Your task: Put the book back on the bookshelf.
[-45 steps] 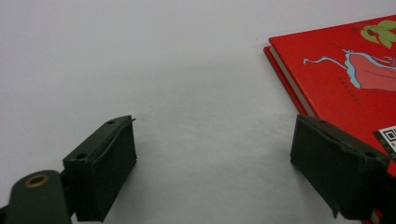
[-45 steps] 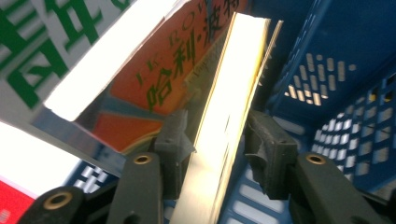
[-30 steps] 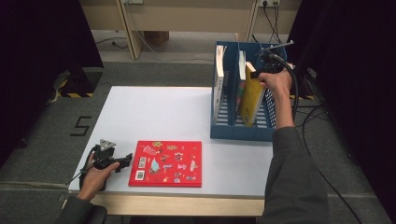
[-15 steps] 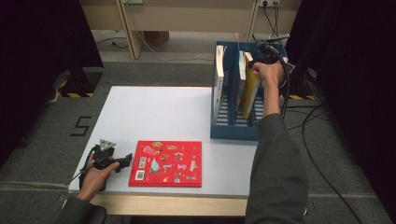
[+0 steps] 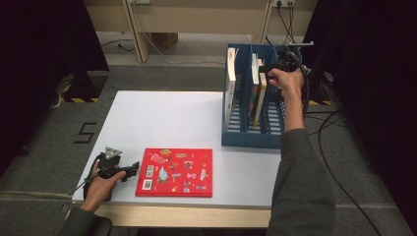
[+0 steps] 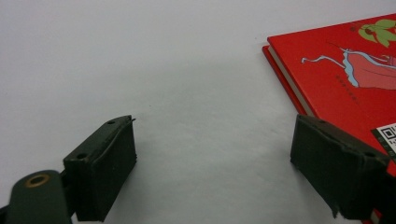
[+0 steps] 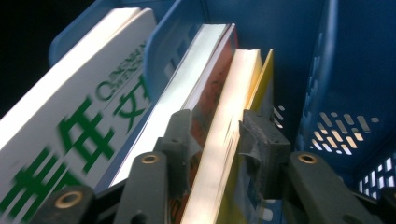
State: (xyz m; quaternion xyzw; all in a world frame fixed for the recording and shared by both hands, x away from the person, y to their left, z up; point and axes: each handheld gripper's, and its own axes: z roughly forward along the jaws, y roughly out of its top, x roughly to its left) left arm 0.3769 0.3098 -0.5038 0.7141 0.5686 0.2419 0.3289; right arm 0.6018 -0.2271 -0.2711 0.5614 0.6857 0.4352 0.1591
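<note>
Right gripper [image 7: 215, 135], jaws just opening, straddles upright yellow book [image 7: 233, 140].

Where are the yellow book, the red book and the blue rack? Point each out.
yellow book [image 7: 261, 77]: right gripper view, yellow cover edge.
red book [image 5: 175, 172]: high view, cover middle.
blue rack [image 5: 251, 139]: high view, front wall.

So the yellow book [image 5: 263, 96] was tilted and sticking out over the blue rack [image 5: 251, 135] a second ago; now it stands upright in the middle slot, right against the red-covered book [image 7: 212, 84]. The right gripper [image 7: 217, 135] has just been opening its jaws, the book sitting between them, and the hand has moved in over the rack.
</note>
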